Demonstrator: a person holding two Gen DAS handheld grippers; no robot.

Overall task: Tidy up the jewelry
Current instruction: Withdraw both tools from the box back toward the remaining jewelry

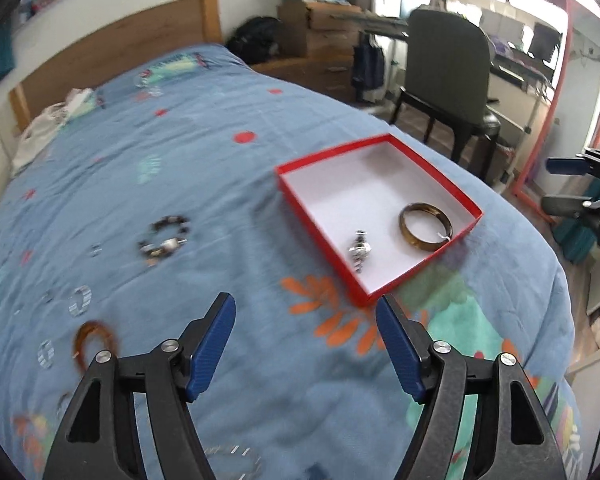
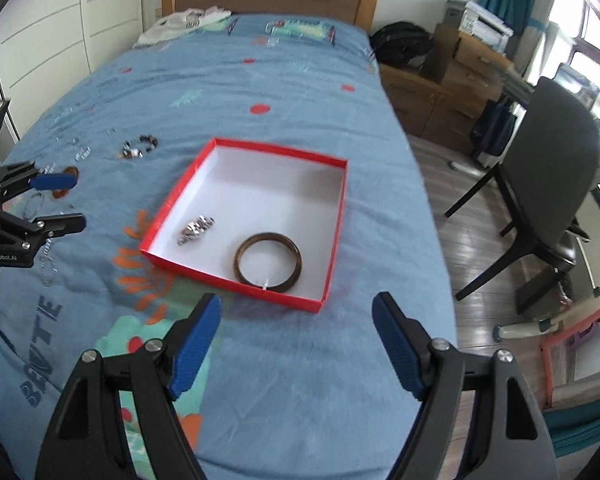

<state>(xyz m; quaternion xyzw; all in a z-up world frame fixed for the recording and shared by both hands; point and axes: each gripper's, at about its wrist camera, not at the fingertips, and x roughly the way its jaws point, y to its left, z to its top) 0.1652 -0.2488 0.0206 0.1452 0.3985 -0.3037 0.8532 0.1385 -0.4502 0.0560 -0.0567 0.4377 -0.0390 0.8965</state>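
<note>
Both grippers empty, next piece of jewelry still to fetch

We hold the left gripper [image 1: 306, 340] and right gripper [image 2: 296, 340] with jaws spread and nothing between them. The red box [image 1: 320, 236] lies at one o'clock from the left one, holding a brown bangle [image 1: 425, 225] and a silver piece [image 1: 359, 249]. We judge the beaded bracelet [image 1: 165, 237], at eleven o'clock on the bedspread [image 1: 228, 184], the next pick: come down over it and pinch the beads without snagging cloth.
</note>
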